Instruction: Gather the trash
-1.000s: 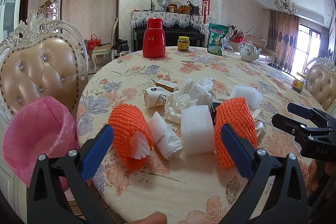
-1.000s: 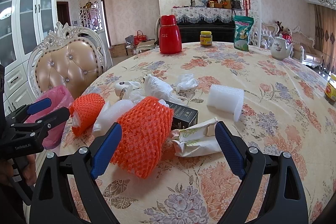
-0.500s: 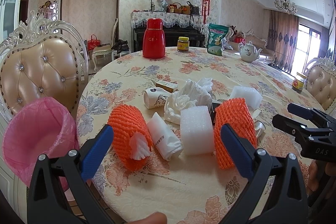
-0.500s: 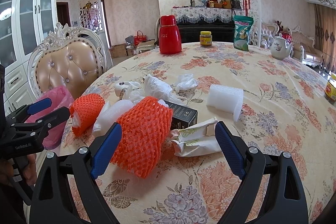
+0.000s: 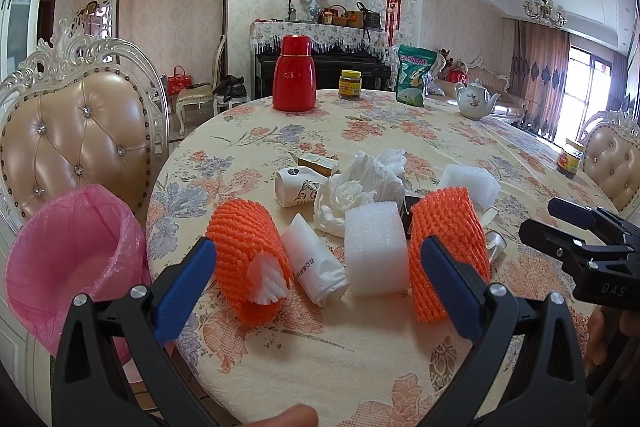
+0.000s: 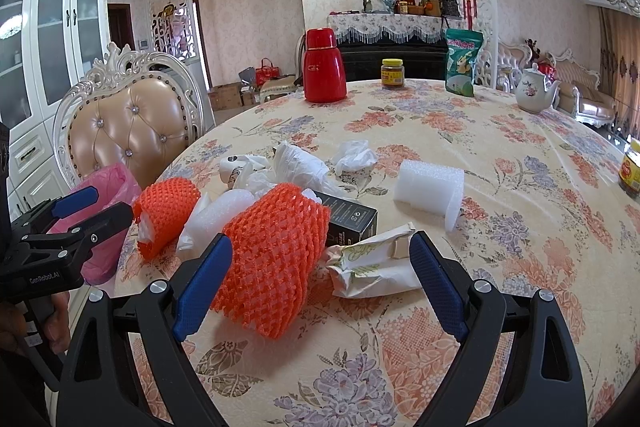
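While both grippers hang low over the near edge of the tabletop [image 5: 360, 359], their jaws stand wide and hold nothing. Before the left gripper [image 5: 316, 279] lie an orange foam net [image 5: 244, 255], a white wrapper [image 5: 316, 267] and a white foam block [image 5: 374, 247]. Before the right gripper [image 6: 320, 259] lie a second orange net [image 6: 272, 259] and a crumpled paper wrapper [image 6: 372, 263]. A pink-lined bin [image 5: 68, 259] stands just beside the tabletop, on the left.
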Demonstrator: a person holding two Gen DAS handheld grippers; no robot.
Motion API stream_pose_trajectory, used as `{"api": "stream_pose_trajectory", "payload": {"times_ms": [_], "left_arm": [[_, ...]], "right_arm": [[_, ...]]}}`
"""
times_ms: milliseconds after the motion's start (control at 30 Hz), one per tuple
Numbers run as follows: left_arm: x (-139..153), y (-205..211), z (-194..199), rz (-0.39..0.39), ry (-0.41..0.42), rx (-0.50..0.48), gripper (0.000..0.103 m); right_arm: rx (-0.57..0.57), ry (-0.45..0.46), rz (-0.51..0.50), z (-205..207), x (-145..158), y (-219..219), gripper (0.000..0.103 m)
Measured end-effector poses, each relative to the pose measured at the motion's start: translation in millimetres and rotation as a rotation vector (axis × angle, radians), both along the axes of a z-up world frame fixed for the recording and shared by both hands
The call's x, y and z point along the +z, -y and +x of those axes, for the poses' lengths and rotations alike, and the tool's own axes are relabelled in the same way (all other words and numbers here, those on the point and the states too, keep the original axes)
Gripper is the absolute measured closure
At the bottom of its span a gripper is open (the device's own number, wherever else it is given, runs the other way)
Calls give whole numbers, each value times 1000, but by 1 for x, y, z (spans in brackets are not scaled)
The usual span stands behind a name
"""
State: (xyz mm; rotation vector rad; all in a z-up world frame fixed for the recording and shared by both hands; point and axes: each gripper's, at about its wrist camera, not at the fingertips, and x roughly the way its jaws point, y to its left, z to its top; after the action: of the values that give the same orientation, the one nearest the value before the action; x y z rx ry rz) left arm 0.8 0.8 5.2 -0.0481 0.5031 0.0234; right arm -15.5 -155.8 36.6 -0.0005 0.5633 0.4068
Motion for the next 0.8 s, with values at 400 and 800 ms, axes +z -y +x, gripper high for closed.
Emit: {"api": "stream_pose_trajectory", "payload": {"times_ms": [400,800], "left_arm": [[0,0,0,-2,3,1,4],[0,-1,0,-3,3,3,4]], "right_arm": [[2,-1,-1,-1,0,0,18],[0,-3,0,-2,0,1,18]]}}
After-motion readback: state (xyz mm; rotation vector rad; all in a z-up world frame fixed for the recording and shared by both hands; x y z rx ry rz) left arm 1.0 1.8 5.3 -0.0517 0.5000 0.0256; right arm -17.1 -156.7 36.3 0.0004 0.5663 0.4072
